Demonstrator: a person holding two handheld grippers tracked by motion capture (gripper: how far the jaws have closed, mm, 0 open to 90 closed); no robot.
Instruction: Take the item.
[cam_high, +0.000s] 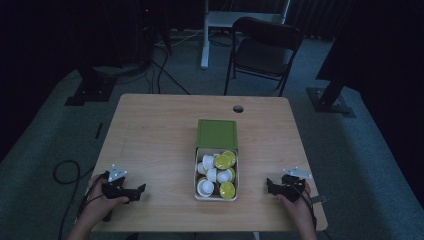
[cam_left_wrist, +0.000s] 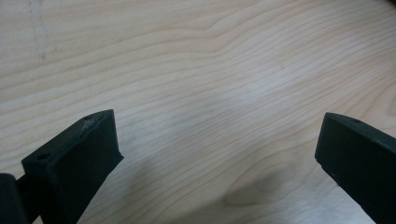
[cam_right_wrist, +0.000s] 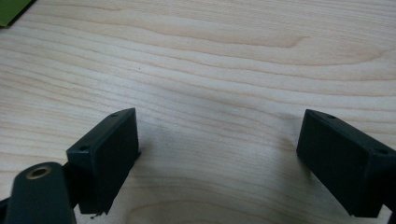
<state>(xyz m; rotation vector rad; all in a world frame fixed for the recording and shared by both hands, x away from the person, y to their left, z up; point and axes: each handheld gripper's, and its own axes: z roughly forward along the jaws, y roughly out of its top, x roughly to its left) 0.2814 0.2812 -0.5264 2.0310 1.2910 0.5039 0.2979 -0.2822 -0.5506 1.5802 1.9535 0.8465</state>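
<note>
A white box (cam_high: 196, 175) with its green lid (cam_high: 217, 134) flipped back sits in the middle of the wooden table (cam_high: 150, 140). Several white and yellow-green capsules (cam_high: 223, 161) fill it. My left gripper (cam_high: 141, 190) rests at the table's front left, held by a hand, jaws wide apart over bare wood (cam_left_wrist: 210, 93). At the front right my right gripper (cam_high: 268, 185) is also open, nothing between its jaws. Each gripper lies about a hand's width from the box. A corner of the green lid (cam_right_wrist: 11, 9) peeks in at the top left of the right gripper view.
A round cable hole (cam_high: 238, 108) is near the table's far edge. A dark folding chair (cam_high: 262, 50) stands behind the table, with stand bases (cam_high: 90, 90) on the floor left and right. Cables (cam_high: 65, 172) trail off the left side.
</note>
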